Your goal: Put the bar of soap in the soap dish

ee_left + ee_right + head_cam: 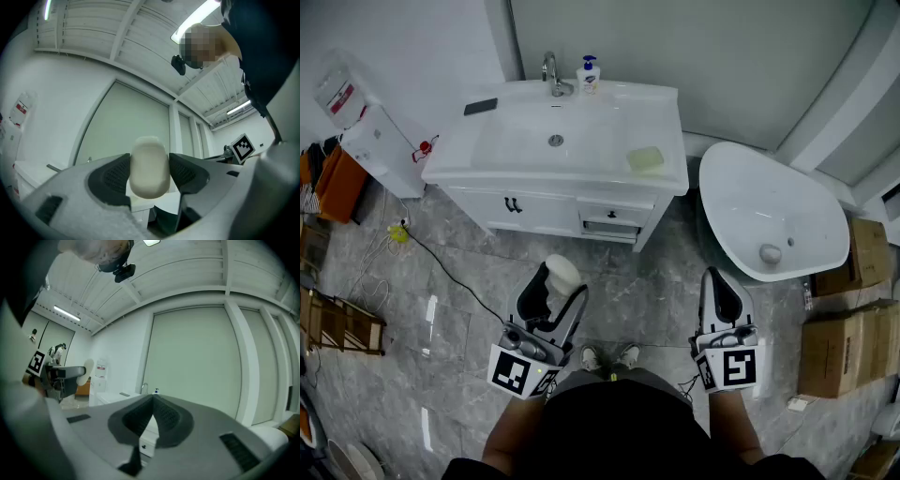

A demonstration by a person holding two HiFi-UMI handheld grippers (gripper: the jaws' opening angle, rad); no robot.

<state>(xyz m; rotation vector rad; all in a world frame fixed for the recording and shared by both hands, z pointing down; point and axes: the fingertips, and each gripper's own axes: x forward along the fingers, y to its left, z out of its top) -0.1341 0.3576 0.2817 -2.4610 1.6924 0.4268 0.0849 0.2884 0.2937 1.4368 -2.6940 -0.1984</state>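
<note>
My left gripper (551, 292) is shut on a white oval bar of soap (562, 273), held over the grey floor in front of the vanity. In the left gripper view the soap (149, 167) stands upright, pinched between both dark pads of the gripper (150, 174). A pale green soap dish (645, 158) sits on the right side of the white sink counter (469, 161), well ahead of both grippers. My right gripper (719, 289) is shut with nothing in it, its pads meeting (152, 414). The right gripper view also catches the soap (86, 372) at far left.
On the sink's back edge stand a faucet (551, 73) and a pump bottle (589, 74); a dark flat object (480, 107) lies at left. A white bathtub (773, 220) is to the right, cardboard boxes (853, 347) beyond it. A water dispenser (380, 141) and a cable (441, 267) are at left.
</note>
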